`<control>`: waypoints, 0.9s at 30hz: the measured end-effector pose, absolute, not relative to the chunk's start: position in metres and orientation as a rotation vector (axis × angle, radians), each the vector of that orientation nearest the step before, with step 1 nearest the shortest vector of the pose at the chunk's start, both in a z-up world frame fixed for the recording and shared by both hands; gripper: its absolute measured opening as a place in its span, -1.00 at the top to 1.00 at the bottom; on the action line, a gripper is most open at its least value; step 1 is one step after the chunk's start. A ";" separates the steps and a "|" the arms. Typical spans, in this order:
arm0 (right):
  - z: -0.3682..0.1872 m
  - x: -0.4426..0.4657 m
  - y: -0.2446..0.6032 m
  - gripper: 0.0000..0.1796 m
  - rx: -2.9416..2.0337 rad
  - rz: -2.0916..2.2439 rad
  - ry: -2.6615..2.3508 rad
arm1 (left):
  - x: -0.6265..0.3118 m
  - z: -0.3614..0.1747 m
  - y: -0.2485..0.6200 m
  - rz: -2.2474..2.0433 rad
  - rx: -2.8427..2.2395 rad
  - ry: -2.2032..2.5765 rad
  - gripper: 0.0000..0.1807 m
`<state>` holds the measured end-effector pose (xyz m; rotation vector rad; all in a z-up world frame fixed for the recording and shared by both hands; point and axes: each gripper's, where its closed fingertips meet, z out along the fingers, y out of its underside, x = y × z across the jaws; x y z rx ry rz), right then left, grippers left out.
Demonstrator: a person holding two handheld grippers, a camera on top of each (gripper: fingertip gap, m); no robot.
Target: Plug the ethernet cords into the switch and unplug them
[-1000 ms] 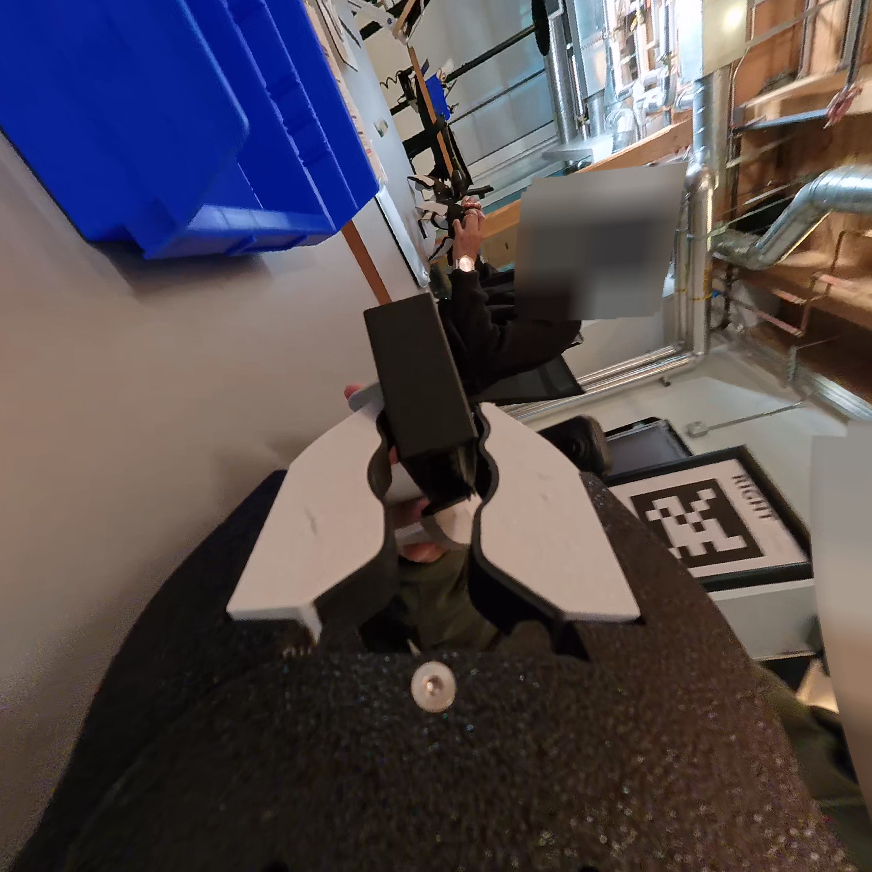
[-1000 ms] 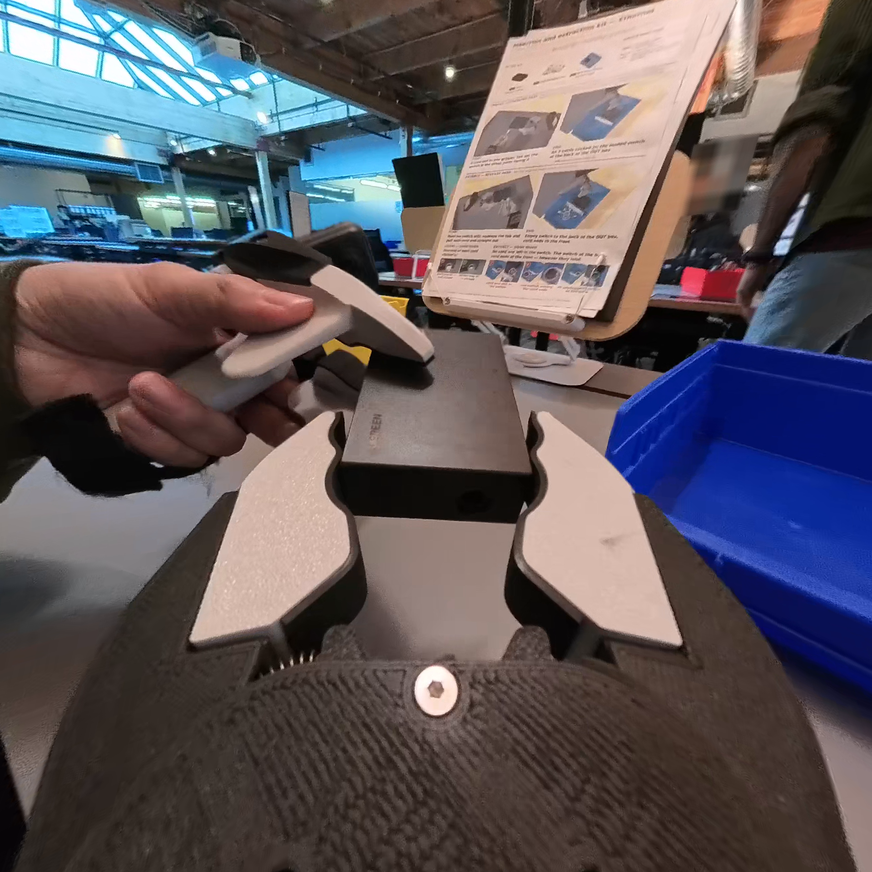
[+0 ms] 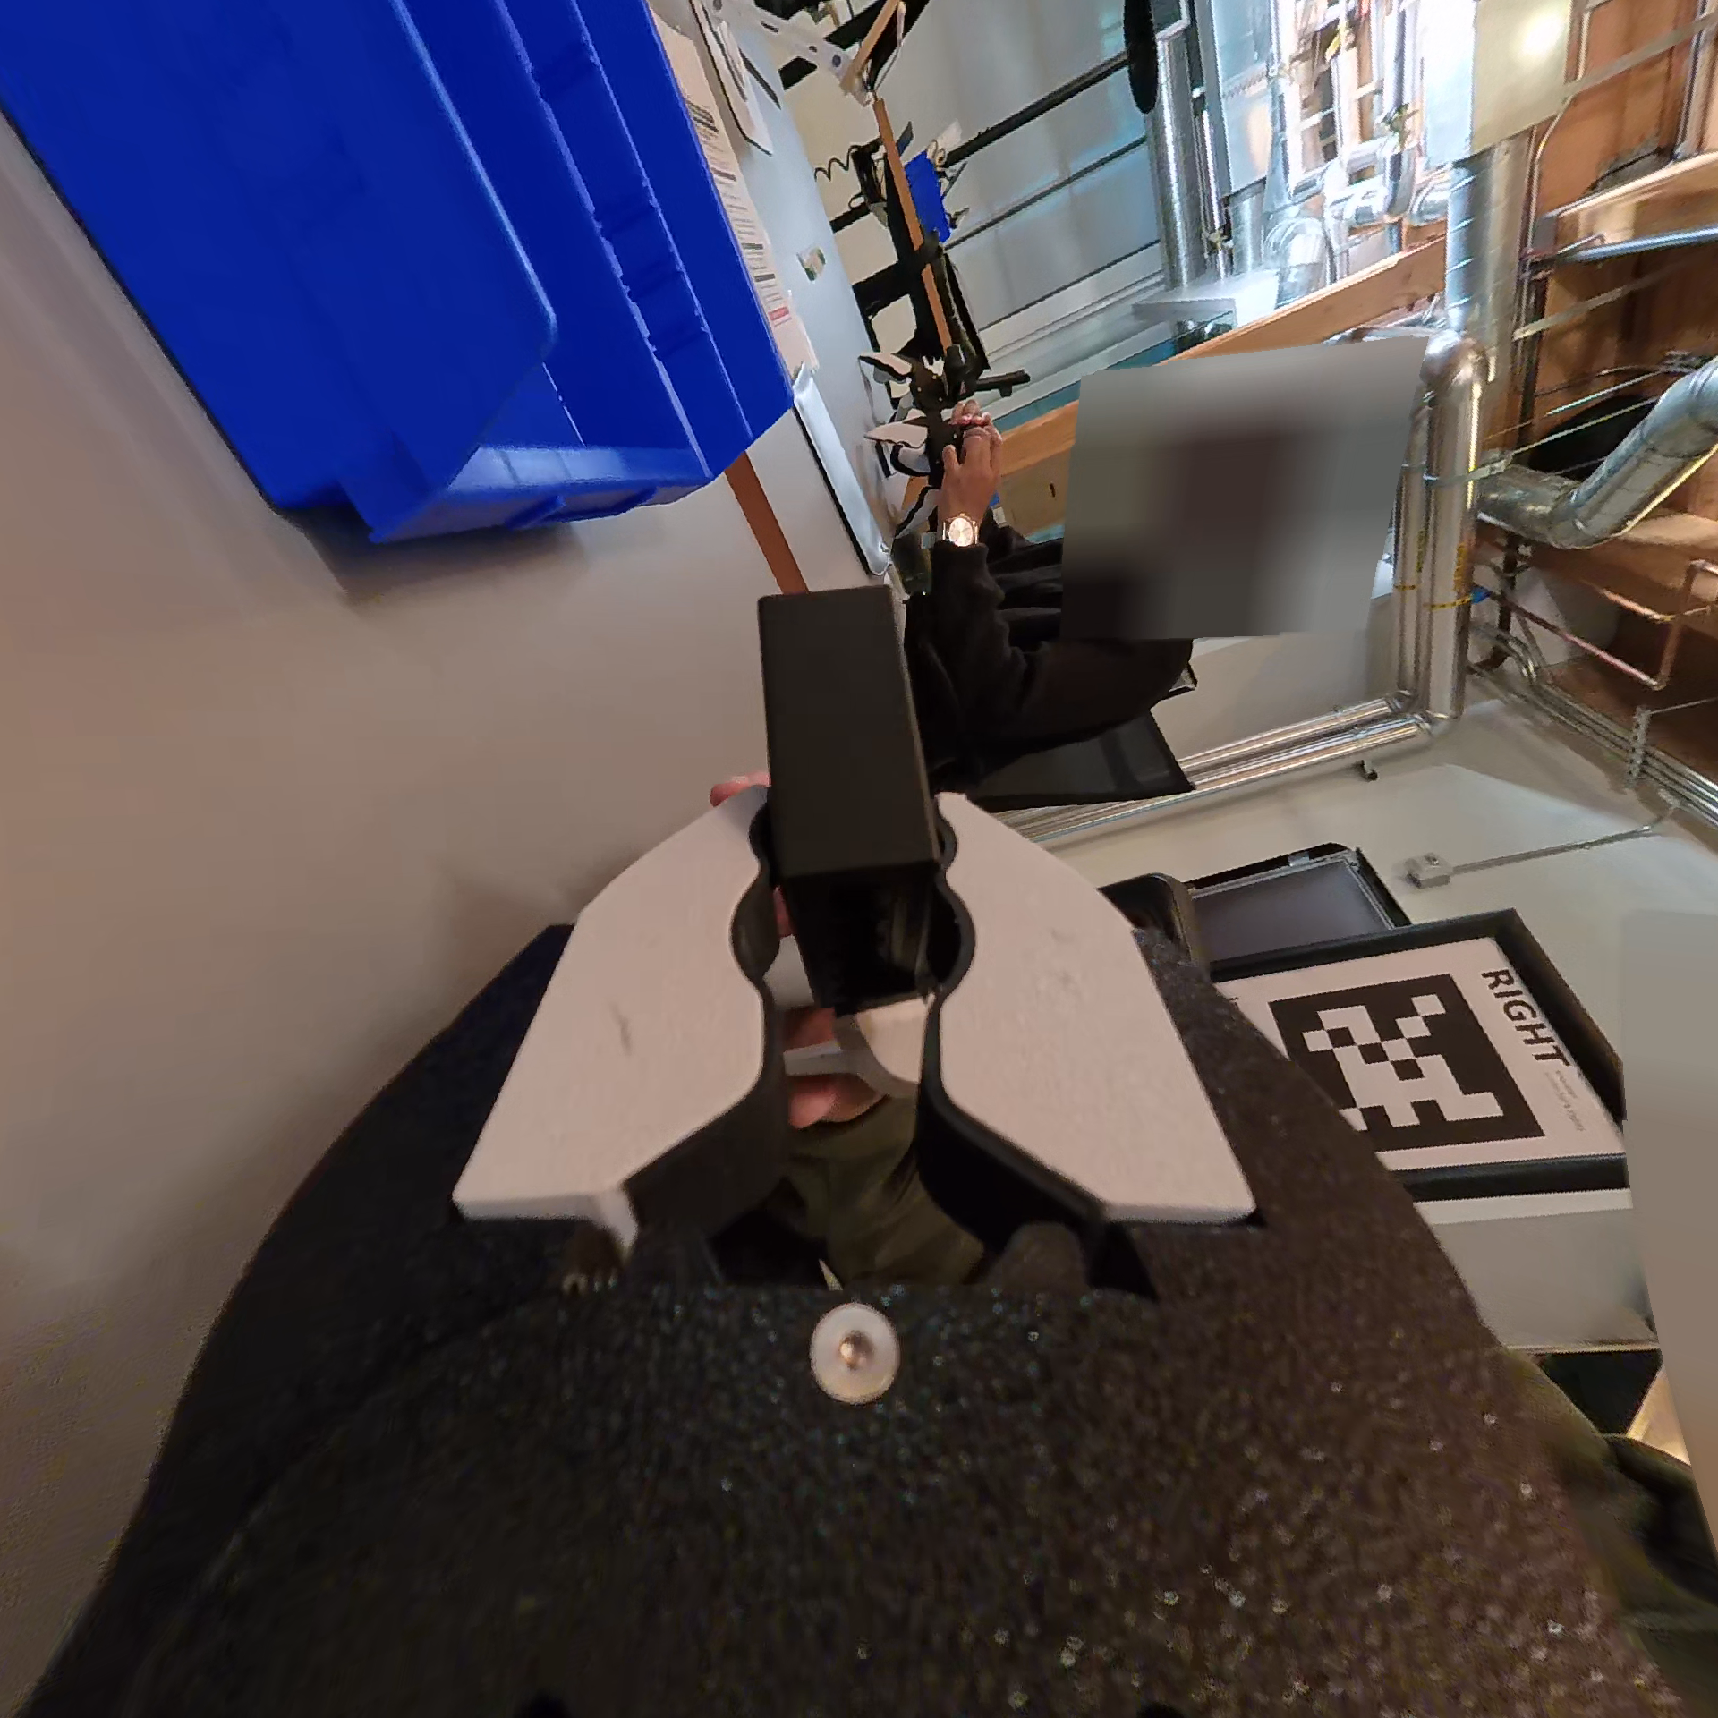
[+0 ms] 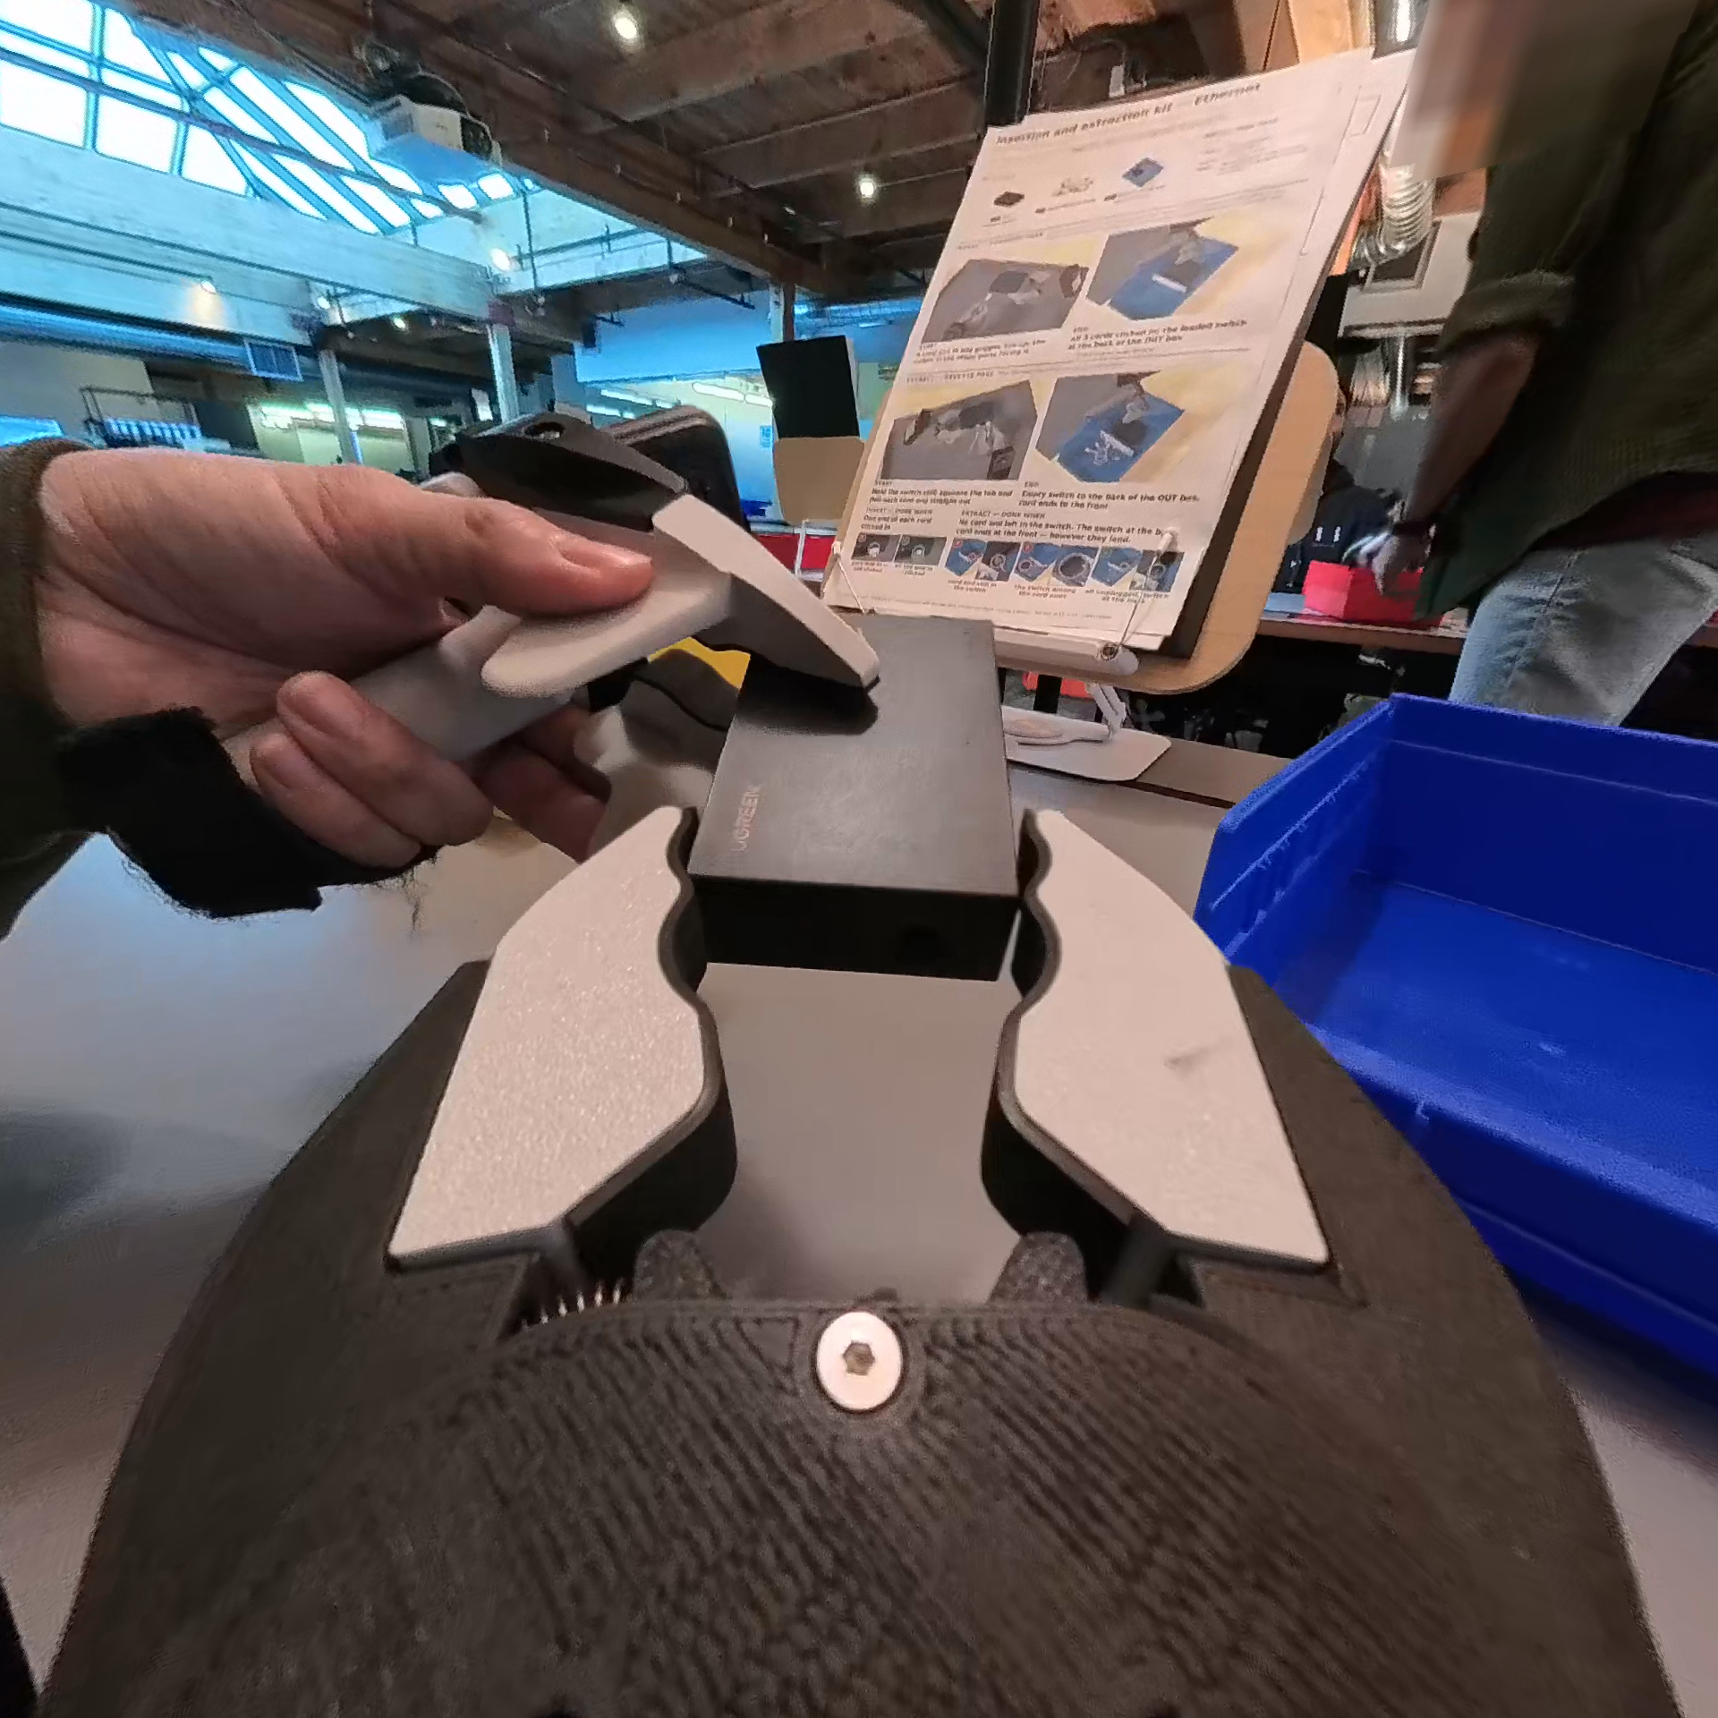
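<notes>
Both tools [image 4: 855, 892] round switch [image 4: 860, 818]

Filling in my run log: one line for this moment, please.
switch: gripped at both ends | right gripper: shut on switch | left gripper: shut on switch | cords: none visible | blue bin: beside switch
</notes>
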<state>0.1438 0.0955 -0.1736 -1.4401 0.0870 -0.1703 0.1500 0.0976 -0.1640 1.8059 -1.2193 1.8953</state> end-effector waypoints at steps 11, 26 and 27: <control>-0.176 0.144 0.097 0.24 -1.480 -0.218 0.094 | 0.153 -0.162 0.095 1.895 1.804 -1.262 0.70; -0.170 0.160 0.084 0.25 -1.367 0.000 0.218 | 0.151 -0.142 0.109 2.111 1.734 -1.354 0.57; -0.172 0.165 0.082 0.25 -1.371 -0.017 0.226 | 0.150 -0.140 0.114 2.125 1.755 -1.372 0.57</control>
